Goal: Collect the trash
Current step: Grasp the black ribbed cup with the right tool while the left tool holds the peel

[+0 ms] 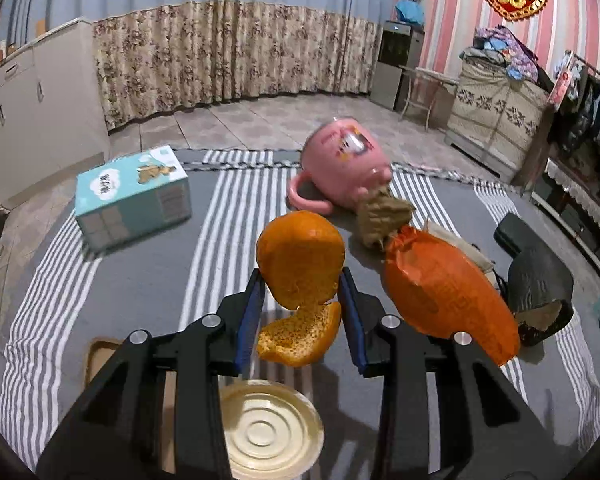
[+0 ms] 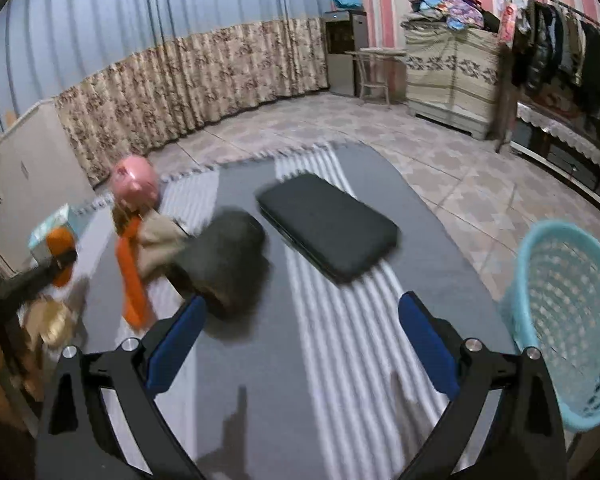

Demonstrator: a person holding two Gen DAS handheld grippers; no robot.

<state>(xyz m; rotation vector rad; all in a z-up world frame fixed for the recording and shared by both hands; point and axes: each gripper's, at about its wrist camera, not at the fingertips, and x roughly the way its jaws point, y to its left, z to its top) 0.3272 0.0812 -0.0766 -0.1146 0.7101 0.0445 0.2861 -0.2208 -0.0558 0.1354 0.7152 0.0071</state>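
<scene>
Orange peel held over a striped table

The left gripper [image 1: 302, 280] clamps the orange peel [image 1: 300, 258] above the grey striped tablecloth [image 1: 140, 280]; the right gripper [image 2: 300, 344] gapes empty beside the blue basket [image 2: 568, 320] (floral curtains [image 1: 228, 52], tiled floor [image 2: 440, 160]).

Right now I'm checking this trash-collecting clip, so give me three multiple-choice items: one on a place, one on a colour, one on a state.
1. Where does the basket stand?
A. at the table's right edge
B. behind the mug
C. on the box

2. What colour is the tipped-over mug?
A. green
B. pink
C. white

3. What are the left tongs doing?
A. empty and open
B. gripping the black case
C. shut on the orange peel

Answers:
1 A: the basket shows at the right of the striped table.
2 B: the mug is pink.
3 C: the left tongs clamp the orange peel; the right tongs are open.
</scene>
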